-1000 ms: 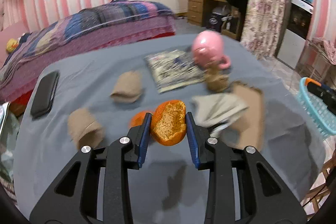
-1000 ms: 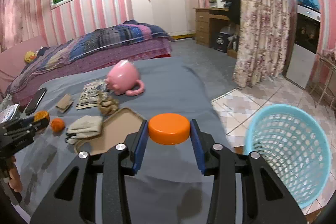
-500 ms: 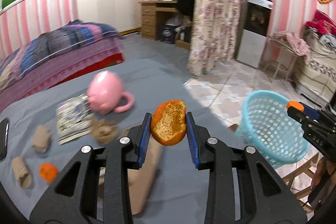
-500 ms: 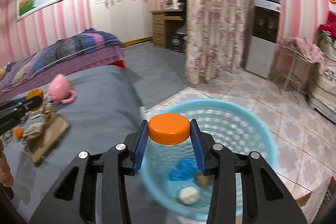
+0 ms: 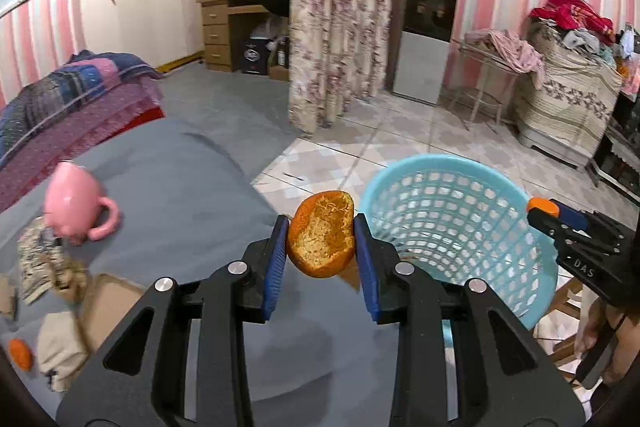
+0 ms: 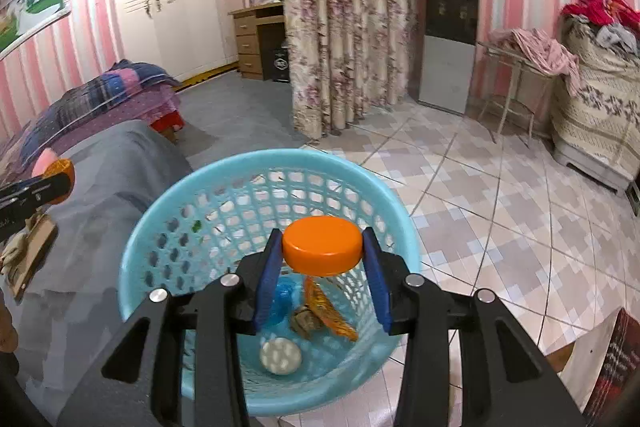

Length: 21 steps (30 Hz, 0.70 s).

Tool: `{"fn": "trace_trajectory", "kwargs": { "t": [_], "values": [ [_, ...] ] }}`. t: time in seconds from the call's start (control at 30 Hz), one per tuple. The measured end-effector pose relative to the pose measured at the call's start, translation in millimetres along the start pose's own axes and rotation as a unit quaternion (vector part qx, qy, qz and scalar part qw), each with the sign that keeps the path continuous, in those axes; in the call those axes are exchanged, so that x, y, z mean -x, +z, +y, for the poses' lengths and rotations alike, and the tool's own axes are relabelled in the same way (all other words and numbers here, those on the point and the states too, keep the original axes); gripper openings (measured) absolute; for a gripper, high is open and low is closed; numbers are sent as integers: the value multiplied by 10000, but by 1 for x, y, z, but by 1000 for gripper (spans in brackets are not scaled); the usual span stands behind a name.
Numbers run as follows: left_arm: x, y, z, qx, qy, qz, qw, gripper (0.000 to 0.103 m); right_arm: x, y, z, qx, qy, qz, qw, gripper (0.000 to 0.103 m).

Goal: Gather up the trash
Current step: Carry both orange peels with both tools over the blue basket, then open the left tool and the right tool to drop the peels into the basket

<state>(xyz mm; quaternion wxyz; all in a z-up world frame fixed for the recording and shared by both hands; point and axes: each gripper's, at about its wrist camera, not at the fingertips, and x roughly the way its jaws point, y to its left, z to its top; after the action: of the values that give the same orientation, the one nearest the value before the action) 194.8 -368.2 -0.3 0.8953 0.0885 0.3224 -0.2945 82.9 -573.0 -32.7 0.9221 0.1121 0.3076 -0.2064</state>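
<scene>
In the left wrist view, the left tool point(image 5: 321, 250) keeps pinching the orange peel point(image 5: 322, 234), but the table point(image 5: 168, 187) with the pink mug point(image 5: 74, 207) has slid leftward and the blue basket point(image 5: 460, 223) now sits just right of the peel. In the right wrist view, the right tool point(image 6: 322, 254) still clamps the orange cap point(image 6: 322, 245), which now hangs over the basket's point(image 6: 168, 199) opening rather than beside it, above the trash point(image 6: 316, 311) inside.
</scene>
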Motion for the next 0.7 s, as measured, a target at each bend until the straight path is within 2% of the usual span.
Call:
{"fn": "trace_trajectory", "kwargs": {
  "t": [0.33,0.47,0.53,0.6,0.7],
  "values": [
    [-48,3,-52,-469,-398,230,9978,32,-7,-2,-13,-176,-74,2,9998,40],
    [-65,6,-66,-585,-342,268,9973,32,-7,-3,-18,-237,-116,21,9996,40],
    [-71,7,-68,-579,-298,313,9974,35,-8,-4,-20,-267,-112,17,9996,40],
    [-75,9,-65,-525,-223,317,9979,52,-8,-4,-19,-274,-111,11,9996,40],
    [-73,15,-57,-409,-104,197,9989,62,-7,-4,-17,-239,-103,3,9997,40]
  ]
}}
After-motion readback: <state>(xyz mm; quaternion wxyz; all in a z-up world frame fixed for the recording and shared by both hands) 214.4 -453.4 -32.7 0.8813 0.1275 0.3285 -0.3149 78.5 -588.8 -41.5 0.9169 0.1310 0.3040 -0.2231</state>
